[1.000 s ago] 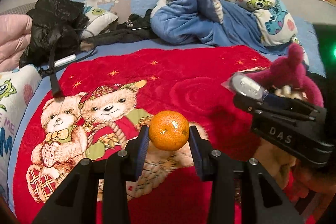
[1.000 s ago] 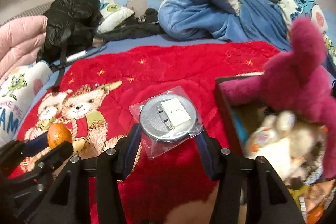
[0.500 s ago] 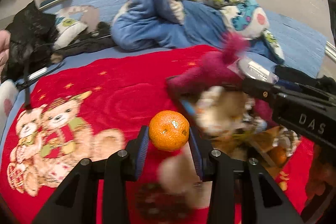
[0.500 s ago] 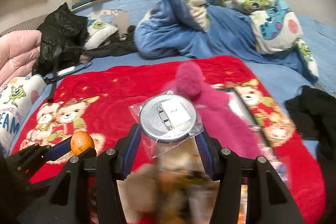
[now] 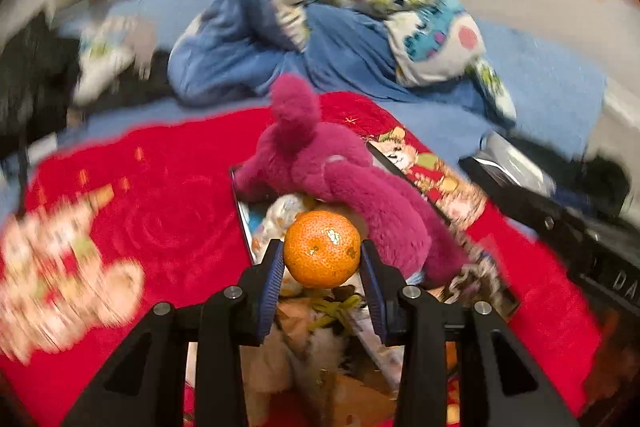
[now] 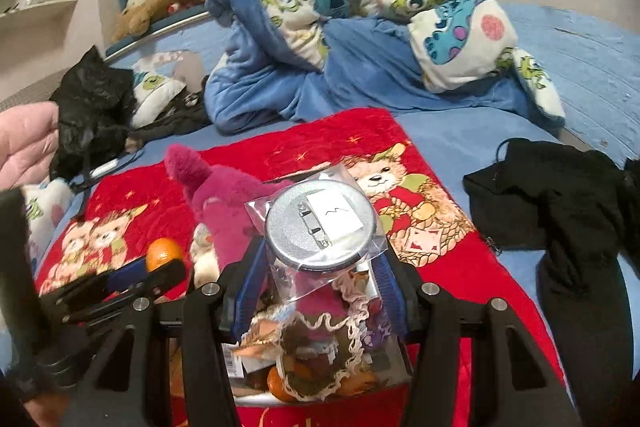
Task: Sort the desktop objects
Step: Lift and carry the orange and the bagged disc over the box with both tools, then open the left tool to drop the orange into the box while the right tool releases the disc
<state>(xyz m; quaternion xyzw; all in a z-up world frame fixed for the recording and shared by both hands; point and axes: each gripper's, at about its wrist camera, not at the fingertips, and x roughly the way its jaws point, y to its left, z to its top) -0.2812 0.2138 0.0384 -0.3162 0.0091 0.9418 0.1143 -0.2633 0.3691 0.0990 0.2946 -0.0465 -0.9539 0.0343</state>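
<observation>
An orange [image 5: 322, 248] sits pinched in the left claw [image 5: 322, 259] above a full box [image 6: 394, 351] of toys on the red blanket [image 6: 440, 267]. Just right, the right claw [image 6: 320, 263] grips a bagged silver badge [image 6: 320, 231] over the same box, beside a pink plush [image 5: 340, 175].

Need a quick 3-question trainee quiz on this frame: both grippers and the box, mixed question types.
1. What does the left gripper hold?
2. True or false: the right gripper is empty.
3. Which lies in the box already? A) magenta plush toy B) black jacket C) blue blanket

Key:
1. A mandarin, pinched between the jaws.
2. False. It grips a round silver badge in a clear bag.
3. A
</observation>
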